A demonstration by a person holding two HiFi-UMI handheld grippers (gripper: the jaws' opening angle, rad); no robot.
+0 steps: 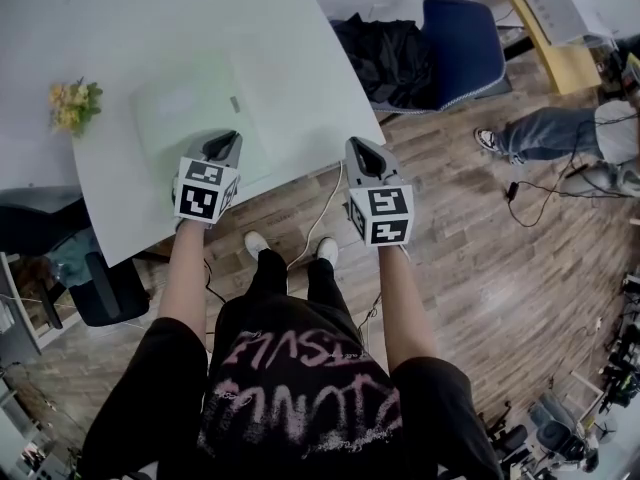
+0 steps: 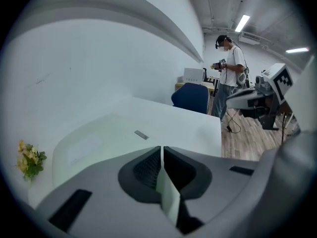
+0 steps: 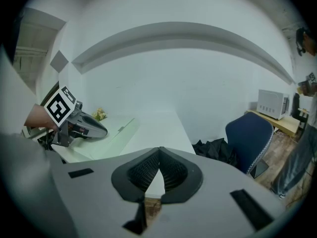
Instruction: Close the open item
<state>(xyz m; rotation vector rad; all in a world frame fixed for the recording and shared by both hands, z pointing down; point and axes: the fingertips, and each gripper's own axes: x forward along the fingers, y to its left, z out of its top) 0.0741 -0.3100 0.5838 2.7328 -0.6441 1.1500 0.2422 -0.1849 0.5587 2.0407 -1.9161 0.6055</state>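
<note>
The folder (image 1: 190,108) lies flat near the table's (image 1: 150,28) front edge, with flowers (image 1: 74,103) near the left edge and bare white top behind it. The left gripper (image 1: 228,138) is at the folder's front-right corner. The left gripper view shows its jaws almost together, pinching a thin pale green sheet edge of the folder (image 2: 99,138). The right gripper (image 1: 357,143) hangs at the front edge near the right corner; its own view shows the tips (image 3: 159,150) touching, with nothing held. A blue chair (image 1: 460,48) and a black bag (image 1: 385,58) crowd the table's right edge. Only the left gripper view shows a standing person (image 2: 230,73) beyond the chair. Wooden floor lies open in front of the table.
</note>
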